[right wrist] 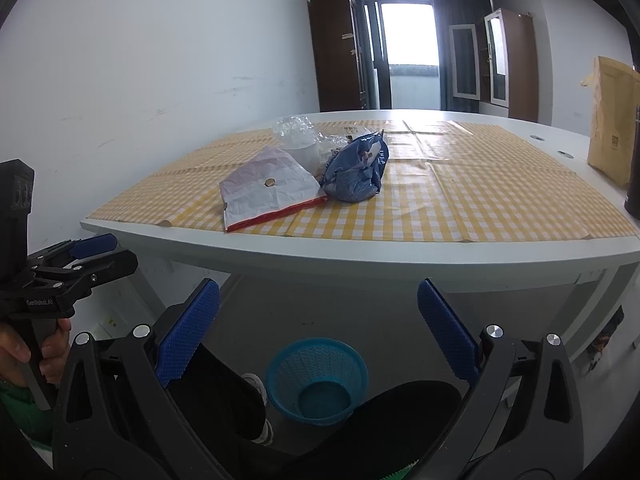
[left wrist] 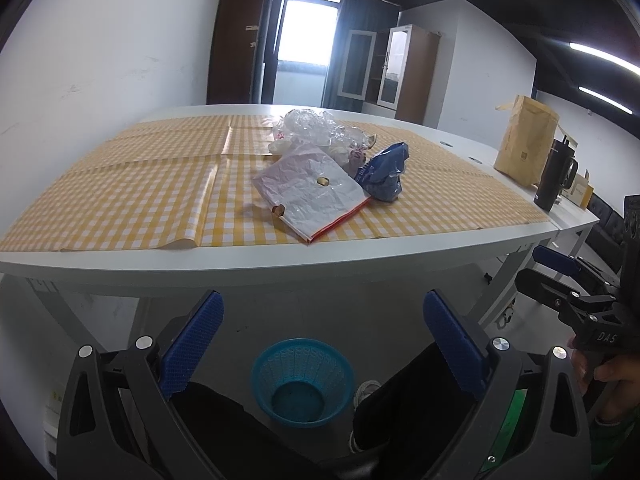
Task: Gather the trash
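Observation:
A heap of trash lies on the yellow checked cloth: a flat white bag with a red edge (left wrist: 312,194) (right wrist: 272,192), a crumpled blue bag (left wrist: 384,174) (right wrist: 356,176), and clear plastic wrap (left wrist: 312,126) (right wrist: 294,130) behind them. A blue mesh waste basket (left wrist: 303,382) (right wrist: 317,380) stands on the floor below the table's near edge. My left gripper (left wrist: 322,340) is open and empty, held in front of the table above the basket. My right gripper (right wrist: 319,330) is open and empty too, beside it to the right.
The white table (left wrist: 280,264) (right wrist: 360,254) fills the middle of both views. A tall brown paper bag (left wrist: 524,144) (right wrist: 612,120) and a black mug (left wrist: 554,180) stand at its right end. The person's dark legs flank the basket. White wall lies to the left.

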Tool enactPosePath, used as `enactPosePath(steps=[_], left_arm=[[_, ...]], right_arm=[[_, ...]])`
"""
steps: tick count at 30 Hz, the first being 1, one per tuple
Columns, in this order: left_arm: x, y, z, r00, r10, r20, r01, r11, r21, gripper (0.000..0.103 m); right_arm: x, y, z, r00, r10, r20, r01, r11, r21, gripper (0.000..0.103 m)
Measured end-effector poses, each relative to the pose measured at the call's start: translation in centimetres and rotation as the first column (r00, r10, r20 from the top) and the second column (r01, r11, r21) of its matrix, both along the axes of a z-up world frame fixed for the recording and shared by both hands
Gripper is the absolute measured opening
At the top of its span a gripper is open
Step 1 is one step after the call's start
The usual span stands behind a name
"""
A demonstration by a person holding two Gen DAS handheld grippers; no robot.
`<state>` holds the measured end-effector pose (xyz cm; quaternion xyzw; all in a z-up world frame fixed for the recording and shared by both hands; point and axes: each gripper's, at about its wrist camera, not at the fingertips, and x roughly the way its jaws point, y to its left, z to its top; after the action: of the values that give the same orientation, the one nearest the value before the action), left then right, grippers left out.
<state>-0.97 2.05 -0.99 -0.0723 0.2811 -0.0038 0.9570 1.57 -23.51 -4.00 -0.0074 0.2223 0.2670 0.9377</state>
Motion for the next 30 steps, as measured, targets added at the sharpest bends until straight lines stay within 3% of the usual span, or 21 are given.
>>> enactPosePath(steps=[16, 30], left_arm=[[4.7, 1.6, -0.3, 1.000, 0.004, 0.009, -0.004, 1.000, 0.029, 0.097], [12.4, 4.9, 0.3, 1.000, -0.011, -0.019, 0.012, 0.999, 0.031, 0.097]], right_arm=[[4.4, 0.9, 1.1, 1.000, -0.023, -0.006, 0.023, 1.000, 0.012, 0.094], [13.3, 4.2, 4.4, 0.999, -0.037, -0.030, 0.038, 0.999, 0.029, 0.094]])
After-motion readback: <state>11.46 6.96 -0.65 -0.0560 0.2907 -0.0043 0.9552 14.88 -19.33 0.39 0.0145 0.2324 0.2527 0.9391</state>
